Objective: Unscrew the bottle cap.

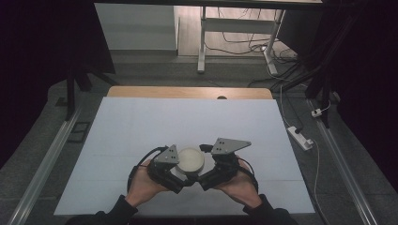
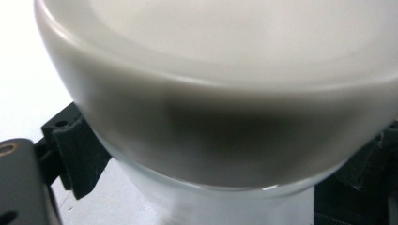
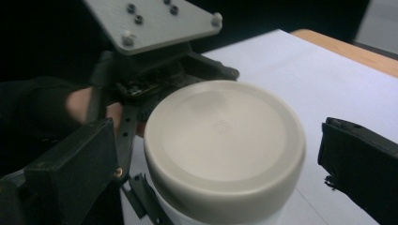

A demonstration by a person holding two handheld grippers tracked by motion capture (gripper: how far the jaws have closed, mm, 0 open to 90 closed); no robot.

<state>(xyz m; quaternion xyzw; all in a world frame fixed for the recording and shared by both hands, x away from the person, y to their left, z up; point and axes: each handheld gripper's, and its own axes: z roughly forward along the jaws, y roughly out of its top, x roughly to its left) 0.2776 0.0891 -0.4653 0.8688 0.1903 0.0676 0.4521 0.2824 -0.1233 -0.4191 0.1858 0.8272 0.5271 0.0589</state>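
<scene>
A round white jar with a cream lid is standing on the white table, near the edge where the person is sitting. Both hands are coming in low, one on each side of the jar.

The left gripper is reaching in from the left. In the left gripper view the jar is sitting right up close, with one black jaw on each side of its body, but I cannot tell if the jaws are pressing on it.

The right gripper is reaching in from the right. In the right gripper view its two black jaws are standing wide apart, one on each side of the lid, and there is a gap between the lid and the far jaw. So this claw is open.
</scene>
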